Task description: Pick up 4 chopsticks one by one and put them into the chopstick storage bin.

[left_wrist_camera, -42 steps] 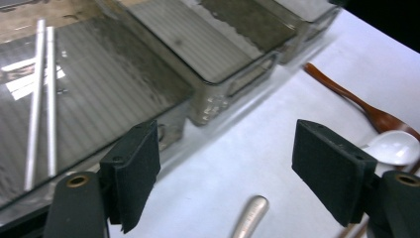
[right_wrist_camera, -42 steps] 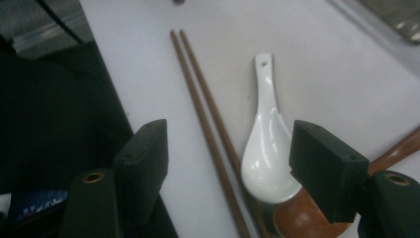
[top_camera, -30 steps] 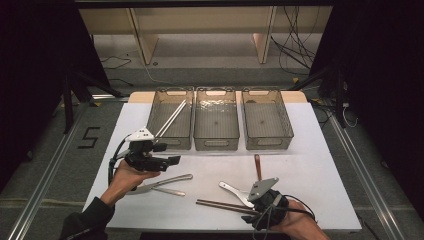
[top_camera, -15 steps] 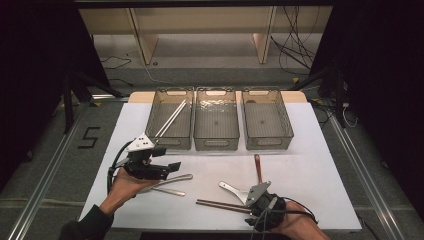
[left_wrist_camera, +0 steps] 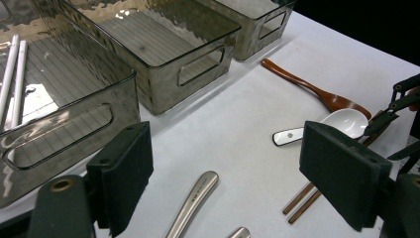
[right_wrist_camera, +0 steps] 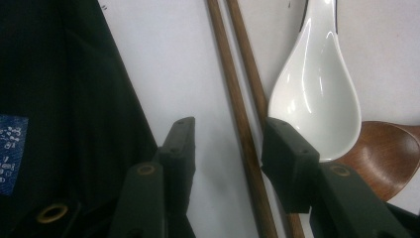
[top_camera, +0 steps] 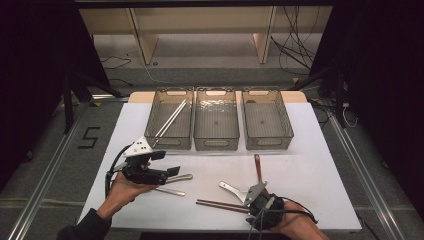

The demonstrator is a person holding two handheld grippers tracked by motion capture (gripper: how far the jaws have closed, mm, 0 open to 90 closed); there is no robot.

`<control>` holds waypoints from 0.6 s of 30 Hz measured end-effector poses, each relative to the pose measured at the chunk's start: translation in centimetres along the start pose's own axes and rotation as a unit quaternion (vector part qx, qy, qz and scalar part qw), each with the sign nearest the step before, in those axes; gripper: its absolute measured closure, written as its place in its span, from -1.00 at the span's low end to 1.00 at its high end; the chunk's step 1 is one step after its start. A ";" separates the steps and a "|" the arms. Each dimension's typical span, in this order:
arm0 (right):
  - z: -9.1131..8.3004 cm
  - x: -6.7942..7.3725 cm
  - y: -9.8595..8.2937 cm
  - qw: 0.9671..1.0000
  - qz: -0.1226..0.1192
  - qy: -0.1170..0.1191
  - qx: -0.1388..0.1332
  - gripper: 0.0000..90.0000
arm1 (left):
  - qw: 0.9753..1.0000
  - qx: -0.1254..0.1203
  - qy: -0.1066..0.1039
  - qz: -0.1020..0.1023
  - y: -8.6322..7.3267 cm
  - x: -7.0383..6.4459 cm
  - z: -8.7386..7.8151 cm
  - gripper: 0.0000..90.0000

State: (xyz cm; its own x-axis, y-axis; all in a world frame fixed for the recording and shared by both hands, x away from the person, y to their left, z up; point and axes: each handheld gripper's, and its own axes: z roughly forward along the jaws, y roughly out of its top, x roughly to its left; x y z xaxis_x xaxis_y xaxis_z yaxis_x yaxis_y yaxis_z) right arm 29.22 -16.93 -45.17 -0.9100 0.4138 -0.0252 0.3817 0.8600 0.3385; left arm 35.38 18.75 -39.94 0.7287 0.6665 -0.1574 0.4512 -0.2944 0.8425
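Note:
My left gripper (top_camera: 167, 164) (left_wrist_camera: 233, 173) hovers open and empty over two metal utensil handles (top_camera: 176, 178) (left_wrist_camera: 194, 201) on the white table. My right gripper (top_camera: 253, 199) (right_wrist_camera: 234, 148) is low at the front, open, with its jaws either side of one of the two brown chopsticks (top_camera: 220, 204) (right_wrist_camera: 236, 99) (left_wrist_camera: 301, 199). Just beyond it a white ceramic spoon (top_camera: 230, 189) (right_wrist_camera: 317, 106) (left_wrist_camera: 327, 126) overlaps the bowl of a brown wooden spoon (top_camera: 257, 167) (right_wrist_camera: 391, 153) (left_wrist_camera: 317, 91). Two white chopsticks (top_camera: 170, 120) (left_wrist_camera: 15, 74) lie in the left bin (top_camera: 170, 142).
Three clear grey bins stand in a row at the back; the middle bin (top_camera: 216, 144) and the right bin (top_camera: 267, 142) hold nothing. The white table (top_camera: 320, 165) has bare room at the right and front left. A dark sleeve or cloth (right_wrist_camera: 59, 124) is close on my right gripper's left.
My left gripper has drawn back from the left bin toward the person and lowered over the metal utensils. The right gripper has barely shifted.

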 end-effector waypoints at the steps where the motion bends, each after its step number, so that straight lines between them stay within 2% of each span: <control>1: 0.0 0.0 0.0 1.000 -0.002 -0.001 0.000 0.28 | 1.000 0.001 0.000 0.000 0.0 0.0 0.0 -0.55; 7: 0.1 0.0 0.0 1.000 -0.003 -0.003 0.005 0.31 | 1.000 0.003 -0.003 0.005 0.1 -0.2 0.1 -0.55; 13: 0.3 0.0 0.1 1.000 -0.003 -0.003 0.022 0.38 | 1.000 0.004 -0.005 0.009 0.0 -0.2 0.1 -0.55; 15: 0.4 -0.2 0.1 1.000 -0.006 0.000 0.023 0.39 | 1.000 0.001 -0.007 0.006 0.1 -0.2 0.1 -0.55; 16: 0.3 -0.2 0.2 1.000 0.004 0.005 0.030 0.41 | 1.000 0.001 -0.008 0.007 0.1 -0.2 0.0 -0.55; 18: 0.5 -0.3 0.2 0.999 -0.002 0.006 0.035 0.43 | 1.000 0.000 -0.007 0.007 0.1 -0.2 0.0 -0.55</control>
State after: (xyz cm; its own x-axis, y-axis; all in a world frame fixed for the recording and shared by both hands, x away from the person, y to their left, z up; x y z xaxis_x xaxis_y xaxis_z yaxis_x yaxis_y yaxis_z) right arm 29.65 -16.75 -45.52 -0.9135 0.4065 -0.0160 0.3873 0.8809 0.2719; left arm 35.25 18.61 -39.80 0.7425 0.6522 -0.1526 0.4410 -0.3045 0.8443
